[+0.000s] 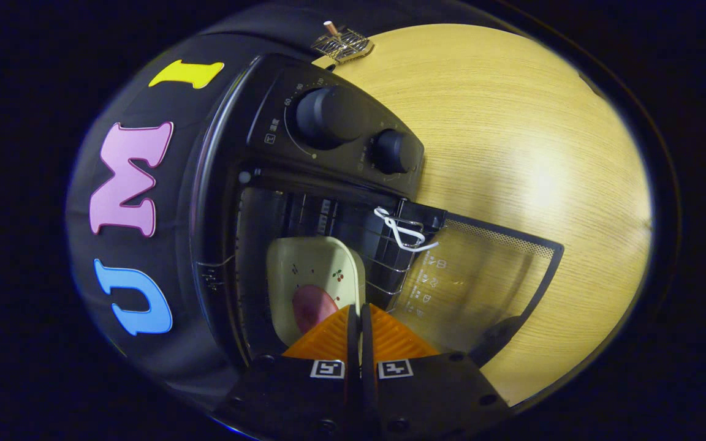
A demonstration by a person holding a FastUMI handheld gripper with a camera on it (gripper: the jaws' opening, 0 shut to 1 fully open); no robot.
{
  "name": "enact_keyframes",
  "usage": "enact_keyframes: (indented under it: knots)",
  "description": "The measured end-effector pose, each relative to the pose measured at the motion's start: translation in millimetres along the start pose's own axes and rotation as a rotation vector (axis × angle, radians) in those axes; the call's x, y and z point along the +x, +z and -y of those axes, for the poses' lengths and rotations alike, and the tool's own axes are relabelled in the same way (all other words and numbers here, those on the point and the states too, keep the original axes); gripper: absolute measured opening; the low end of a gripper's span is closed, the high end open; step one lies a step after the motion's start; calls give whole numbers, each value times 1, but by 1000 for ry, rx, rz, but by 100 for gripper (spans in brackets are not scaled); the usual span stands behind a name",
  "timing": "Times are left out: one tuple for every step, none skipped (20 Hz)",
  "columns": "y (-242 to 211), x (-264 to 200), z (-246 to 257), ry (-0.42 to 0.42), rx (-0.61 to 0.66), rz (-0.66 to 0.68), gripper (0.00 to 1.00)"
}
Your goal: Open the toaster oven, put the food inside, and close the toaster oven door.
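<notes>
Holding the rim of a small cream plate [316,269] between nearly closed fingers, the gripper [355,315] reached into the mouth of the toaster oven [230,184]. Its jaws stood narrow, with only the thin edge of the plate between them, and both fingers seemed to press on that edge, though the contact itself was hard to make out. The plate sat inside the oven cavity, over the wire rack [390,263], and carried a rounded pink piece of food [311,306] just ahead of the fingertips. Small cherry prints dotted the plate's pale surface. The oven was black, with two round knobs [328,116] on its control panel, the larger one beside the smaller. Its glass door [482,288] hung fully open to the right of the cavity, lying out over the light wooden table [512,135], the wood showing through the pane. A white cord [399,229] looped at the door's hinge end. Far across the table lay a small wire grid [342,43].
</notes>
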State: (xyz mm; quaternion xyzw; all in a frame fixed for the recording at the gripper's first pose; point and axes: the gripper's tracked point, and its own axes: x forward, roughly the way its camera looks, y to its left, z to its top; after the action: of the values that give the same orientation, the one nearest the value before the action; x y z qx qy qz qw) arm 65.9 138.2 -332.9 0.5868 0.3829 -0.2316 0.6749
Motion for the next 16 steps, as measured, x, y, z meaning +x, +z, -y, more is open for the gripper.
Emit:
enact_keyframes:
  knots:
    - [-1,3,-1,-1,25,8,5]
    - [-4,5,-2,-3,51,11,5]
    - [-6,7,-1,-9,72,10,5]
    - [-9,9,-1,-17,88,13,5]
    - [-10,8,-1,-21,98,22,6]
    - [-11,9,-3,-12,101,32,6]
    - [-12,10,-9,21,107,36,7]
    - [-14,8,-13,45,110,37,11]
    - [-12,6,-14,61,110,43,12]
    - [-15,8,-14,63,105,45,26]
    - [-16,7,-13,66,99,42,33]
    - [-19,3,-12,72,93,31,40]
    - [-20,0,-11,79,81,22,47]
    - [-23,-5,-12,91,66,14,59]
    - [-24,-13,-12,103,41,6,65]
    - [-28,-19,-10,111,9,-2,80]
